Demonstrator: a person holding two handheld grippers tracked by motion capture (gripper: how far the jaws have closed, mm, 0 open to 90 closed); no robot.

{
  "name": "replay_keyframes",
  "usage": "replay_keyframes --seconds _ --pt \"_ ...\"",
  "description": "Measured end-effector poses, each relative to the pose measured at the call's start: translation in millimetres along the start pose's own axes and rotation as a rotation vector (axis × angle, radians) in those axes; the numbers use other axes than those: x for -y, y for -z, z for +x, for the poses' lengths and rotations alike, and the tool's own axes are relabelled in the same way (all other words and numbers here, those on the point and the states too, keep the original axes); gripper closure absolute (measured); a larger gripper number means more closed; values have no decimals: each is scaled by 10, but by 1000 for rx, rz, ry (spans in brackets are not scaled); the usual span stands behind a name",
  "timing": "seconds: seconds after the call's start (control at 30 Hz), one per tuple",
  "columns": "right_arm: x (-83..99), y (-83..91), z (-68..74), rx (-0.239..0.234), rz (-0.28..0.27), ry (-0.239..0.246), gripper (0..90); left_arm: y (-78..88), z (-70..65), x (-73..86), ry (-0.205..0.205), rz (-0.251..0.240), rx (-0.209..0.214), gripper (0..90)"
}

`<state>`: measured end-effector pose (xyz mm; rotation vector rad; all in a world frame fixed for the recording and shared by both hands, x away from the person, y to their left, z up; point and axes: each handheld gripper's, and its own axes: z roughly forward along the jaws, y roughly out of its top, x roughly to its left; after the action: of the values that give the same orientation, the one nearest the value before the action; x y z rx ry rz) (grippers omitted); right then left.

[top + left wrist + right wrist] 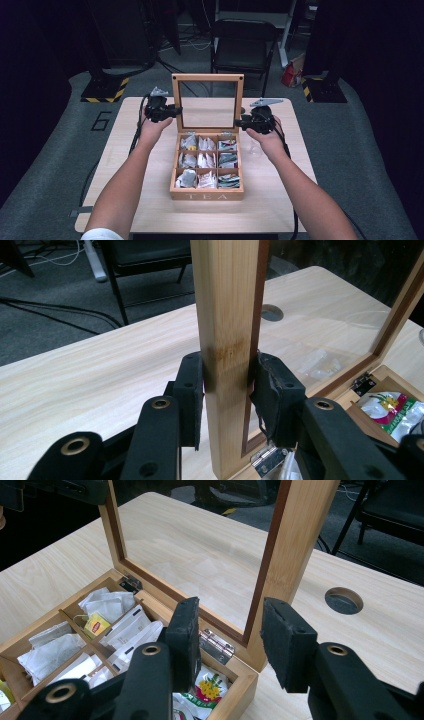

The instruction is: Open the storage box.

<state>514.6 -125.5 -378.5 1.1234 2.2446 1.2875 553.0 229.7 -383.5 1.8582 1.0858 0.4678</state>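
A wooden tea box (206, 193) marked TEA stands mid-table, its compartments holding several tea bags (206, 160). Its glass lid (207, 78) stands upright. My left gripper (175, 111) is shut on the lid's left frame post (225, 300), with both pads (192, 390) pressed against the wood. My right gripper (240, 123) is at the lid's right side. In the right gripper view its jaws (230, 630) stand open just short of the right frame post (300, 540) and touch nothing. The tea bags (107, 605) lie below and to the left of those jaws.
The light wooden table (280, 200) has a round cable hole (343, 600) behind the box. A black folding chair (243, 45) stands beyond the far edge. A red bag (290, 75) and yellow-black striped stand bases (102, 90) sit on the floor.
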Motion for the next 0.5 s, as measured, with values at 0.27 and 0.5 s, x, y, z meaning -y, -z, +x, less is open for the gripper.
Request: replay_keyframes --seconds 0.27,0.5 --pt "13 8 -5 1 3 -4 586 -18 17 4 6 -5 1 637" --pt "18 8 5 -2 4 -2 586 -8 32 6 -2 5 2 617"
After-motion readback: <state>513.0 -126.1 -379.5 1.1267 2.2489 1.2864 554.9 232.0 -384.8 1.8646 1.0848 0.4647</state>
